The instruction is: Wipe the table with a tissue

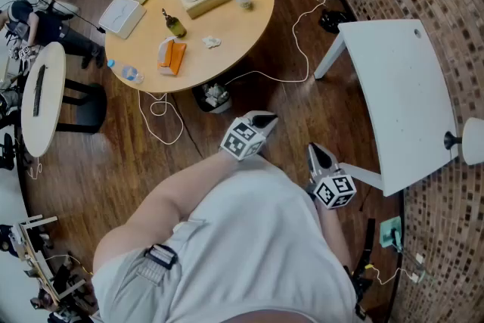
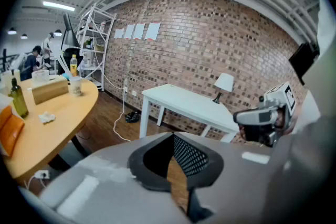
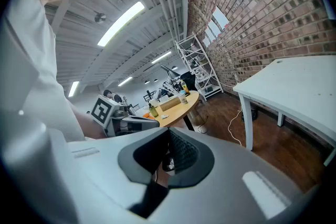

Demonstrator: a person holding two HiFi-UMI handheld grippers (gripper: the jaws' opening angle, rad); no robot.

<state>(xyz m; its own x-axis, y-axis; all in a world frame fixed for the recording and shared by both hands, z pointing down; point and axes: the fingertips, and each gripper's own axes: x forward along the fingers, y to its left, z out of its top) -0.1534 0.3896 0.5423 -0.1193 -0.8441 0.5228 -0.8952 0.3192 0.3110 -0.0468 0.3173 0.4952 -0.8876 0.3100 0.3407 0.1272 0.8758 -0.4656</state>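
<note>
Progress: none visible, no wiping begun. Left hand-held gripper [image 1: 262, 118] and right hand-held gripper [image 1: 317, 153], both with jaws closed together and holding nothing, held out over the wooden floor [image 1: 113, 155], well apart from the round surface [image 1: 253, 26]. Crumpled white tissue [image 1: 212, 42] loose on that surface, near the dark bottle [image 1: 174, 25] and the orange packet [image 1: 171, 57], touched by neither hand-held gripper. Left to do, by judgement: the approach, the pick-up of the tissue, then the wiping of the bare wood around the clutter.

Writing: nothing legible. Black-and-white square markers on each cube, patterns only and no letters. Bottle label too small to read. Sheets of paper [image 2: 139, 31] on the brick wall, too small for any print to be made out.
</note>
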